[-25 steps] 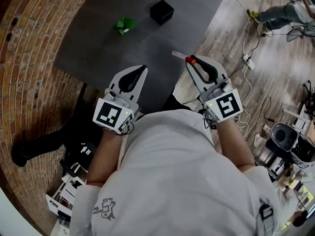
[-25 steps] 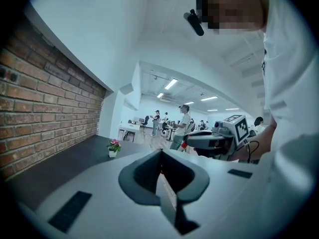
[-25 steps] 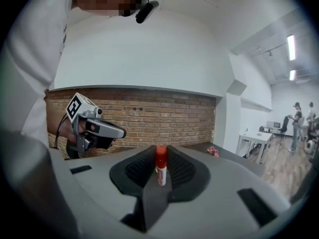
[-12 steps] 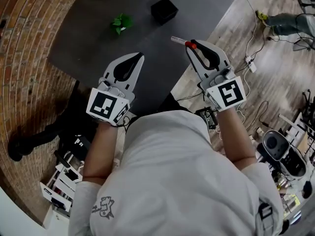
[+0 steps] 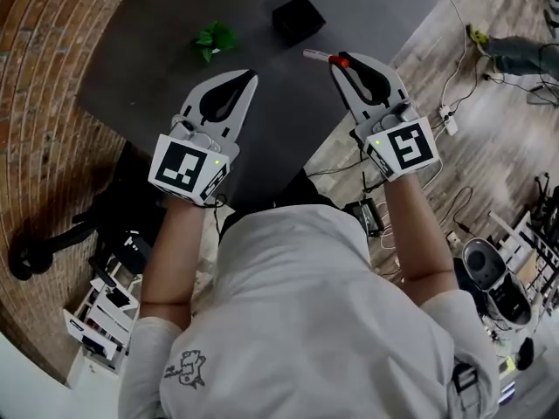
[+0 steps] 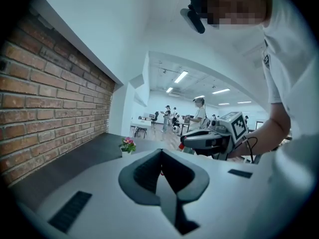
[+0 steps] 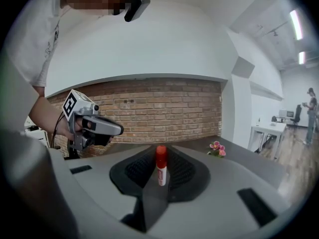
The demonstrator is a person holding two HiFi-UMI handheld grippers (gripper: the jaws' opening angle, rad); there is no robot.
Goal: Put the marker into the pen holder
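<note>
The right gripper (image 5: 341,65) clamps a white marker (image 7: 161,172) with a red cap between its jaws, holding it in the air above the dark table (image 5: 157,85). The left gripper (image 6: 160,152) hovers beside it, jaws pressed together with nothing in them. The black pen holder (image 5: 298,17) stands farther back on the table, well apart from the marker, with a small potted plant (image 5: 214,39) near it.

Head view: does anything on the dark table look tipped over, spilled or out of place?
Nothing stands out. The black pen holder and the small potted plant stand apart on the table; the marker is held in the right tongs.
</note>
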